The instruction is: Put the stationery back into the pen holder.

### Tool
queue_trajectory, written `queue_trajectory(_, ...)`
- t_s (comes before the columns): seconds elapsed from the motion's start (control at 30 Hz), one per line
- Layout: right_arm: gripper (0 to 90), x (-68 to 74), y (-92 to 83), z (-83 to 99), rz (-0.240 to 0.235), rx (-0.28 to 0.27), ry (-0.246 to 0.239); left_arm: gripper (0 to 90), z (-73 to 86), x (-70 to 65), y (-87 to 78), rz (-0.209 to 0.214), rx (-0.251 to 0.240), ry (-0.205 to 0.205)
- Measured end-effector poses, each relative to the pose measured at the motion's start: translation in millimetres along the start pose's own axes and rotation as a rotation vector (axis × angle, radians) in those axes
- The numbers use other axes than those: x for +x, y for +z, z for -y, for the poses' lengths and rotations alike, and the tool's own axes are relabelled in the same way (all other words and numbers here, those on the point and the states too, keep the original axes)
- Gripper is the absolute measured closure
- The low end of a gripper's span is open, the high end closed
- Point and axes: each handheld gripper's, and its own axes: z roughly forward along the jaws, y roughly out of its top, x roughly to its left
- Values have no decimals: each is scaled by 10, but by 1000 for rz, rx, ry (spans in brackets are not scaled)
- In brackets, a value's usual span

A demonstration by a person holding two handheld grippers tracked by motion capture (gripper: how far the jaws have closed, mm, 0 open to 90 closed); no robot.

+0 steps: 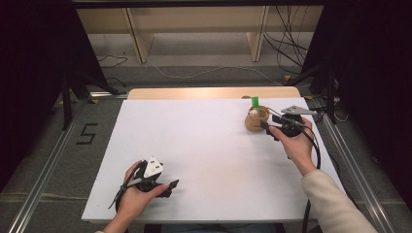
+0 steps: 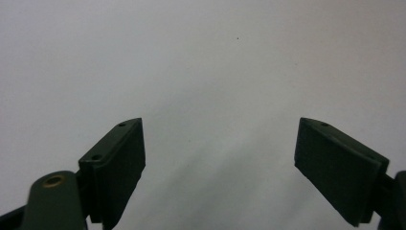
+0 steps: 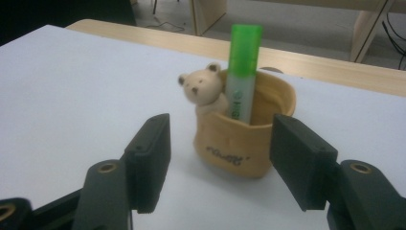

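R gripper open, empty, just beside tan bear-shaped pen holder w/ green highlighter upright inside. Judged: release done; back off straight, avoid tipping holder. L gripper open, idle over white table.

On the bench, the pen holder stands at the far right, near the back edge. 1 marker stands upright in it, and a small bear figure sits at its rim, left of the marker in the right gripper view. The right tool lies just before the holder, its 2 jaws apart on either side, not touching it. The left tool rests at the near left of the bench, well apart from the holder.
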Motion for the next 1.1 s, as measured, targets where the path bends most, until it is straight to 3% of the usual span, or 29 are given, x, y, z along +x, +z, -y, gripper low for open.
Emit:
queue_trajectory(0.4, 376, 238, -212, 240, -70, 58, -57, 178, 2, -5, 1, -3, -4, -1)
queue_trajectory(1.1, 368, 492, -573, 812, -199, 105, -81, 176, -14, -38, 2, 11, -7, 3)
